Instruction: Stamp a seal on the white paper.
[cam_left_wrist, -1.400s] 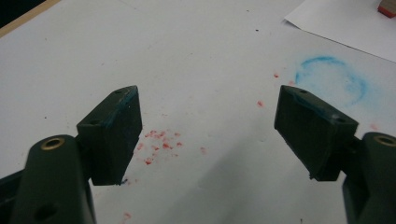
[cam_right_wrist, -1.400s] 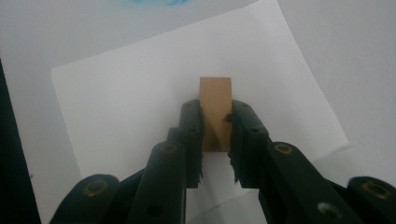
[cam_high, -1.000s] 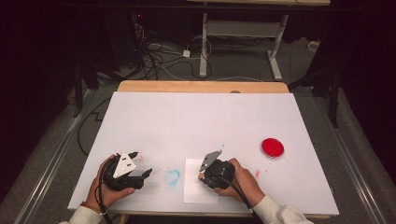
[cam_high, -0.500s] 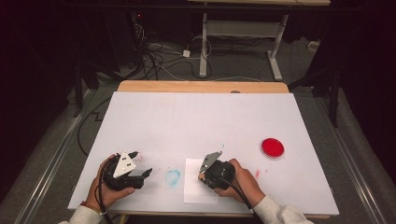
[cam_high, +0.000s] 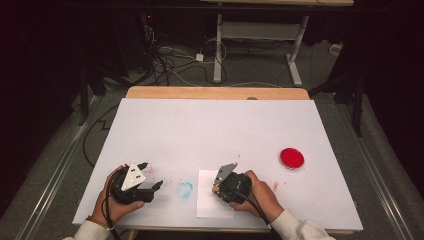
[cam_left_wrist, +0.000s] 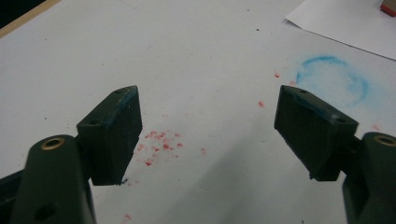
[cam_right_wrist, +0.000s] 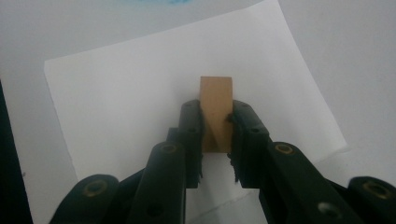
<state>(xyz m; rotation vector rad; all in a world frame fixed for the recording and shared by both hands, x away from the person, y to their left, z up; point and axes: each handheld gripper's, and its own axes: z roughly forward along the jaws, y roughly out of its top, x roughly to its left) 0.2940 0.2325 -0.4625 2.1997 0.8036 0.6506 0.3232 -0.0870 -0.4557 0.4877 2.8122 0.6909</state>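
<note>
At the left of the high view, the left gripper (cam_high: 156, 184) rests low over the white table (cam_high: 215, 130) near the front edge, its jaws spread wide with nothing between them; in the left gripper view the bare tabletop shows through the gap, flecked with small red ink specks (cam_left_wrist: 161, 142). Just to its right lies a faint blue ring mark (cam_high: 185, 189) printed on the table surface, which suggests some stamping has already happened there. Next comes the sheet of white paper (cam_high: 207, 205), lying flat near the front edge, and over it the right gripper (cam_high: 216, 189), whose jaws are clamped on a small wooden stamp block (cam_right_wrist: 216, 112) held upright above the sheet. No print is visible on the paper in either view, so the pressing of the stamp onto the sheet appears not yet done, or at least not yet revealed. Farther right, well apart from both grippers, sits the red ink pad (cam_high: 291, 158), uncovered; whether the stamp's face is already inked cannot be told, since its underside is hidden.
</note>
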